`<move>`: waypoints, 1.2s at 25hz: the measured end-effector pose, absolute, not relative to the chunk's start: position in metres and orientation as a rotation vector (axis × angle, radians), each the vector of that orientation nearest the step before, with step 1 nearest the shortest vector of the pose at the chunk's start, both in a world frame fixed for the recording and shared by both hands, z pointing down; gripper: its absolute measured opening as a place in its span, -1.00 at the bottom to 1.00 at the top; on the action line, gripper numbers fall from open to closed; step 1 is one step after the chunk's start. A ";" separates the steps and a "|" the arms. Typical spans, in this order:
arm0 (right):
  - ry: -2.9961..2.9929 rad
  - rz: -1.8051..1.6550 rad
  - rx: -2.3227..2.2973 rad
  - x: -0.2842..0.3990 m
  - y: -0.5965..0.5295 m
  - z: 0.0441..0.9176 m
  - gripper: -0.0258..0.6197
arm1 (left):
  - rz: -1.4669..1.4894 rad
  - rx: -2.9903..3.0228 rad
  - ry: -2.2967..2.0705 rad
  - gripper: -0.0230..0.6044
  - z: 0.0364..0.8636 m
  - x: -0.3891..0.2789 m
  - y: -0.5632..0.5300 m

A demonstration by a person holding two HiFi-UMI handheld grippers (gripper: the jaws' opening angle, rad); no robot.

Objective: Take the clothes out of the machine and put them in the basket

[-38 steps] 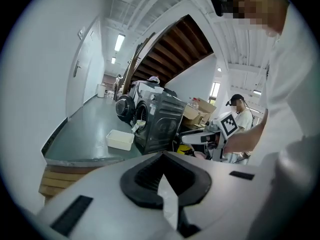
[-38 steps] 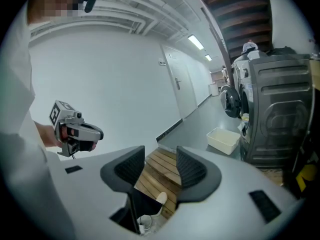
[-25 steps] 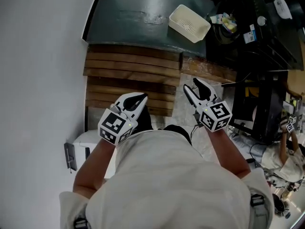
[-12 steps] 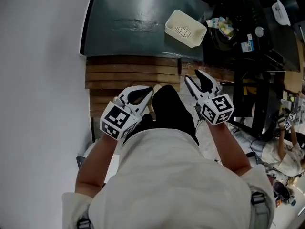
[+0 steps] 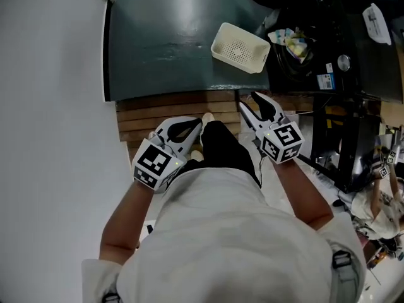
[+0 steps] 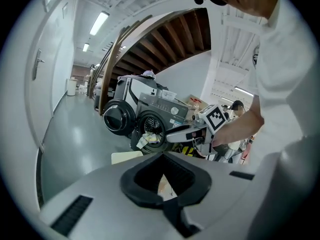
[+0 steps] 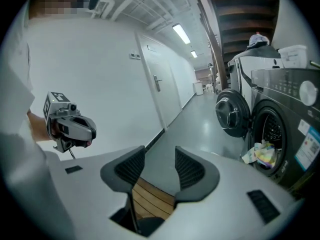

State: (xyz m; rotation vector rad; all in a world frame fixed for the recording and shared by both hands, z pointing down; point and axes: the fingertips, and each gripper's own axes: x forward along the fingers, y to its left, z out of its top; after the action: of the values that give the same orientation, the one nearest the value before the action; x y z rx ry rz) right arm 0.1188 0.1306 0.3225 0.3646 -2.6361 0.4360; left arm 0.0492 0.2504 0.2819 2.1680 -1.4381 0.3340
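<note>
- Person's white-shirted torso (image 5: 240, 232) fills the bottom of the head view, with both forearms reaching forward.
- Left gripper (image 5: 192, 126), held at the left in front of the torso: jaws are closed tip to tip. The left gripper view (image 6: 162, 156) shows only a hollow between the curved pads, with nothing in it.
- Right gripper (image 5: 250, 103), level with the left and well apart from it: jaws stand apart. The right gripper view (image 7: 155, 156) shows a clear gap between the ribbed pads and nothing gripped.
- Each gripper appears in the other's view, and both are in the air, touching nothing.
- Wooden slats (image 5: 164, 109) lie directly under the two grippers. They are also visible through the right jaws' gap (image 7: 152, 199).
- White wall (image 5: 50, 137) runs along the left side.
- Dark green floor (image 5: 164, 30) starts just past the slats and has a glossy sheen.
- Basket (image 5: 240, 46), pale with a perforated bottom, sits on the green floor near its right edge. It is ahead of the right gripper and just beside the machine. Its near edge shows as a pale patch in the left gripper view (image 6: 126, 157).
- Machine (image 7: 285, 124), a dark front-loader, stands beyond the basket at the far right, with its round door (image 7: 232, 111) swung open.
- Clothes (image 7: 262, 154), a pale multicoloured bundle, sit in the machine's drum opening and spill over the lip. They also show in the head view (image 5: 295, 41) and the left gripper view (image 6: 149, 138). Neither gripper is near them.
</note>
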 end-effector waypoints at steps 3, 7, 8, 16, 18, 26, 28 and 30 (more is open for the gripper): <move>-2.638 0.451 0.361 0.105 0.096 0.309 -0.35 | 0.355 2.176 -1.408 -0.94 0.261 0.039 0.209; -2.635 0.468 0.400 0.097 0.061 0.292 -0.35 | 0.389 2.216 -1.359 -0.94 0.233 0.036 0.168; -2.636 0.473 0.419 0.098 0.055 0.287 -0.35 | 0.395 2.226 -1.340 -0.94 0.227 0.037 0.161; -2.611 0.480 0.608 0.087 0.025 0.255 -0.35 | 0.417 2.328 -1.176 -0.94 0.191 0.014 0.132; -2.604 0.474 0.667 0.081 0.025 0.247 -0.35 | 0.416 2.358 -1.136 -0.94 0.187 0.002 0.131; -2.526 0.491 0.937 0.039 0.042 0.230 -0.35 | 0.435 2.507 -0.924 -0.94 0.172 -0.068 0.140; -2.500 0.485 1.001 0.028 0.046 0.228 -0.35 | 0.440 2.538 -0.861 -0.94 0.176 -0.084 0.144; -2.470 0.469 1.055 0.022 0.050 0.230 -0.35 | 0.453 2.557 -0.807 -0.94 0.185 -0.097 0.147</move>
State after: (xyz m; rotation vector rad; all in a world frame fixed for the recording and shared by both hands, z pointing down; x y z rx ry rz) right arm 0.0218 0.0498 0.2305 1.0549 -2.4697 0.4693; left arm -0.0969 0.1472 0.1849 2.5574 -0.8071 0.4527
